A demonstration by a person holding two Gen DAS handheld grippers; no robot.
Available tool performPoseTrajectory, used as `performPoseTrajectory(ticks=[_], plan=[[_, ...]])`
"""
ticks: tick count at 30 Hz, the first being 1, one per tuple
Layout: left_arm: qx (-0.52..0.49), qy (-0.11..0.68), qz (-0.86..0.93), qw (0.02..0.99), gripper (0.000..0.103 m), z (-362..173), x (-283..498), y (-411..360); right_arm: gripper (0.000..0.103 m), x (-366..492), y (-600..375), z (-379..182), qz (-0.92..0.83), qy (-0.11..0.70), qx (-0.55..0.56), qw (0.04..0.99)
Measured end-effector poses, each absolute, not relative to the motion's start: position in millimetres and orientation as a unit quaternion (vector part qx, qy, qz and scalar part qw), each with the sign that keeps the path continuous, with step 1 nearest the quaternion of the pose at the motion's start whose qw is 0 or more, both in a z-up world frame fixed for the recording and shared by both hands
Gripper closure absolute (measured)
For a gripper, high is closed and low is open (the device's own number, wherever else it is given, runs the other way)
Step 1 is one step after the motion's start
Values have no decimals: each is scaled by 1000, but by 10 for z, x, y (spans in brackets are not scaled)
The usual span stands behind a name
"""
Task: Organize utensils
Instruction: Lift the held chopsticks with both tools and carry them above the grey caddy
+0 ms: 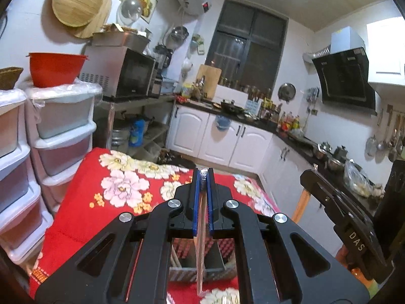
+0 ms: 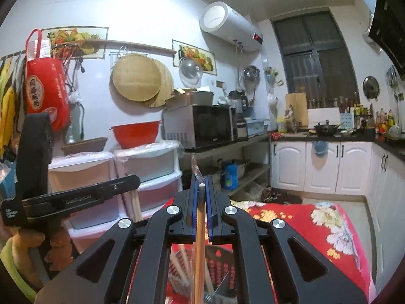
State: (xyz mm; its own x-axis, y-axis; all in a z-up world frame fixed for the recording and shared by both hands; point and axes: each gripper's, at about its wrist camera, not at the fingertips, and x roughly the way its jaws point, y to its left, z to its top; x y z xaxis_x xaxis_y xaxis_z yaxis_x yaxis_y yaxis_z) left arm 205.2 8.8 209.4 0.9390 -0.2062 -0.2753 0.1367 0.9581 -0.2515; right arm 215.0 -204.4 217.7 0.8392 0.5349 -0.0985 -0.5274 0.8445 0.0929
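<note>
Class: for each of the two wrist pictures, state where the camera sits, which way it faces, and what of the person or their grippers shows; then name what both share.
Left wrist: on the left gripper, shut on a thin utensil, facing the dark window; right gripper at right.
Right wrist: on the right gripper, clamping a wooden stick, facing the black microwave; left gripper and hand at left.
Shared: red floral tablecloth.

Black hand-held gripper [image 1: 203, 177] w/ blue pads [image 1: 194, 197], silver screws [image 1: 175, 204].
</note>
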Motion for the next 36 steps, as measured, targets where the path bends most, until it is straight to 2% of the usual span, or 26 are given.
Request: performPoseTrajectory(ticks=[11, 36], plan=[[-110, 106, -56, 987, 102, 2133, 2277, 31, 97, 2406, -2083, 2188, 242, 4, 38, 970], [-107, 108, -52, 987, 102, 1455, 2591, 20, 97, 2780, -1935, 1417, 180, 13, 26, 983]])
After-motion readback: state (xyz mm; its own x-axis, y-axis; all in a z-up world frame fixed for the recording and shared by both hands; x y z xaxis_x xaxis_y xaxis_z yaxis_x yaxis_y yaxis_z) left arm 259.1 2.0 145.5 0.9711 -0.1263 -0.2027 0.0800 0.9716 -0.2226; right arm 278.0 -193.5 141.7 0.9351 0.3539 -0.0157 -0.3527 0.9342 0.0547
